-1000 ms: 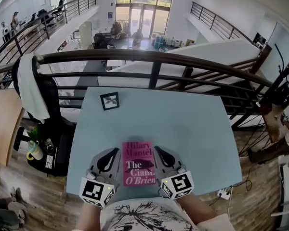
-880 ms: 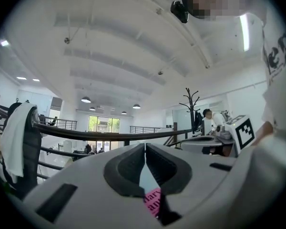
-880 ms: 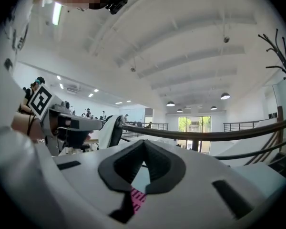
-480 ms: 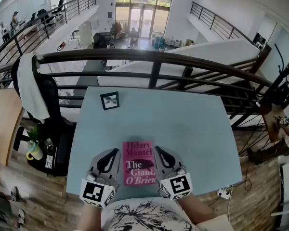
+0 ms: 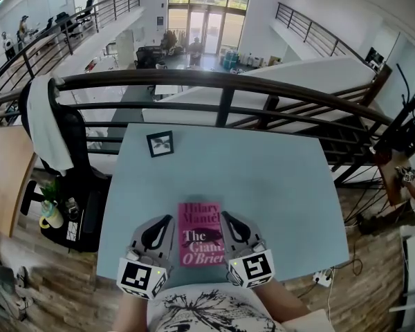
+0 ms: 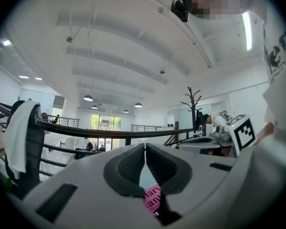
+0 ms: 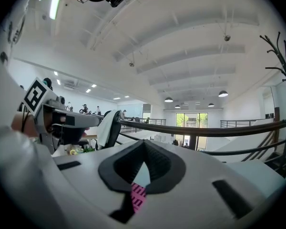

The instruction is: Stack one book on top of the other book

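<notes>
The pink book (image 5: 200, 233) lies flat, cover up, at the near edge of the blue table (image 5: 277, 178); I cannot tell whether a second book lies beneath it. My left gripper (image 5: 166, 218) and right gripper (image 5: 225, 216) flank its left and right edges, jaws closed on nothing, apparently parked rather than gripping. A small black-framed card (image 5: 160, 143) sits far left, well apart.

The book (image 5: 200, 232) is lying at the near edge of the surface (image 5: 277, 185), between the left gripper (image 5: 166, 220) and the right gripper (image 5: 225, 216). A small frame (image 5: 160, 143) is sitting toward the far left corner, with a railing (image 5: 221, 81) running behind.
</notes>
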